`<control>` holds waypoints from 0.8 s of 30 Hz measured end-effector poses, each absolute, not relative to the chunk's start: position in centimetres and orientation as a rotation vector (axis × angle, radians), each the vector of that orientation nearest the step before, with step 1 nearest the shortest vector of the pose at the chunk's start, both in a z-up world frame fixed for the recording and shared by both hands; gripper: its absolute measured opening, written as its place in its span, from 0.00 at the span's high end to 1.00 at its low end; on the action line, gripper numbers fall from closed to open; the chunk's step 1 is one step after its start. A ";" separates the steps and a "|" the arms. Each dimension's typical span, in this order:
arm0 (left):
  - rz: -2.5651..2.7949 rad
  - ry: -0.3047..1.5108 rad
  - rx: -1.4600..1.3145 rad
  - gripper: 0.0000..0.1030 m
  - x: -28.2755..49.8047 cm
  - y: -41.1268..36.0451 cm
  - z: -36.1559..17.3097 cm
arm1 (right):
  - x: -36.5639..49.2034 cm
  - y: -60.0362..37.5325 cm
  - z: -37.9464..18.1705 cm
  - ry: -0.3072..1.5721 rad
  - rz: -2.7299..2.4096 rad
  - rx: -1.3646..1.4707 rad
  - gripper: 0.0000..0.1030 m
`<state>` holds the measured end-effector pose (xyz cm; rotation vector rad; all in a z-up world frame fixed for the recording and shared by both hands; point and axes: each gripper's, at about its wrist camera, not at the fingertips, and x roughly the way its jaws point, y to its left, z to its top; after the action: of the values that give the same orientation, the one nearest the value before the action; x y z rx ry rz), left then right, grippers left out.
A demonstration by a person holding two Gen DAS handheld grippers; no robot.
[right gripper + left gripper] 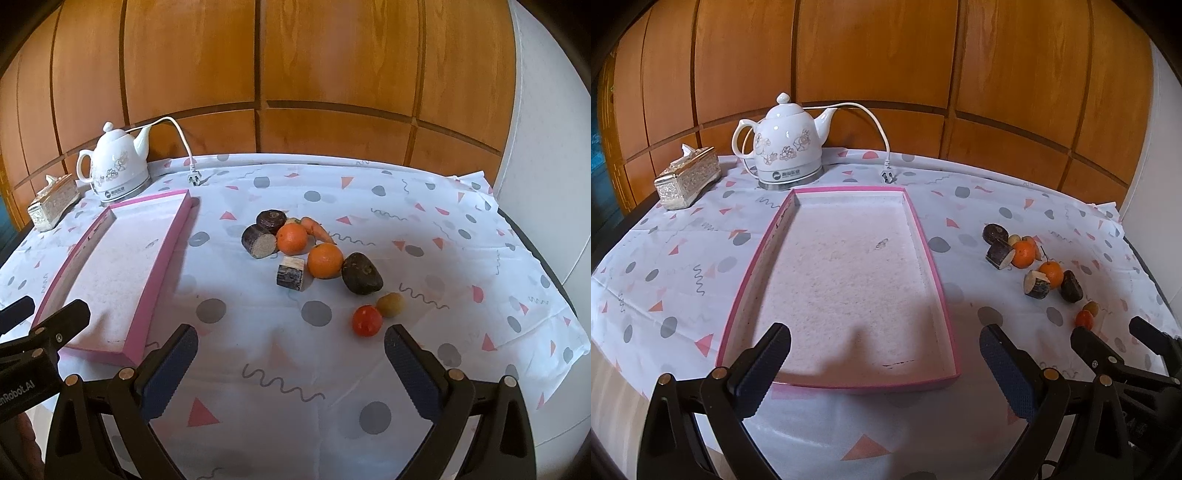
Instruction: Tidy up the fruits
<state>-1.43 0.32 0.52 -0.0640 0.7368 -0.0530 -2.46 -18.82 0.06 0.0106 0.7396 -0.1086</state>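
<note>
A shallow pink tray (934,280) (162,251) lies empty on the patterned tablecloth. To its right is a cluster of produce: two oranges (291,238) (325,260), dark cut pieces (259,242) (361,273), a carrot (317,229), a small red fruit (366,320) and a small yellow-green fruit (390,304). The cluster also shows in the left wrist view (1023,254). My left gripper (884,360) is open and empty over the tray's near end. My right gripper (290,356) is open and empty, just short of the red fruit.
A white floral kettle (786,144) (114,166) with its cord and plug (888,175) stands behind the tray. A silver tissue box (687,177) (53,203) sits at the back left. Wooden panelling lies behind; the table edge is at the right.
</note>
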 end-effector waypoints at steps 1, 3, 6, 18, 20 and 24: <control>-0.055 0.739 -0.061 0.00 -1.4 0.2 0.5 | -2.4 -19.0 0.0 0.743 -0.109 0.016 0.00; -0.055 0.743 -0.053 0.00 -1.3 0.1 0.4 | -2.3 -19.2 -0.1 0.746 -0.110 0.022 0.00; -0.054 0.747 -0.041 0.00 -1.2 -0.1 0.2 | -2.1 -19.6 -0.3 0.748 -0.114 0.034 0.00; -0.061 0.765 -0.014 0.00 -1.0 -0.7 -0.3 | -1.8 -20.5 -1.1 0.752 -0.108 0.050 0.00; -0.062 0.765 -0.007 0.00 -1.0 -0.8 -0.3 | -1.6 -20.8 -1.3 0.757 -0.111 0.053 0.00; -0.067 0.770 -0.001 0.00 -0.9 -1.1 -0.4 | -1.5 -21.9 -1.6 0.765 -0.125 0.085 0.00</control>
<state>-0.89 -1.08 -0.38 -0.0006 0.7695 -0.0675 -1.54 -21.91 -1.60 0.0852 0.7654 -0.1251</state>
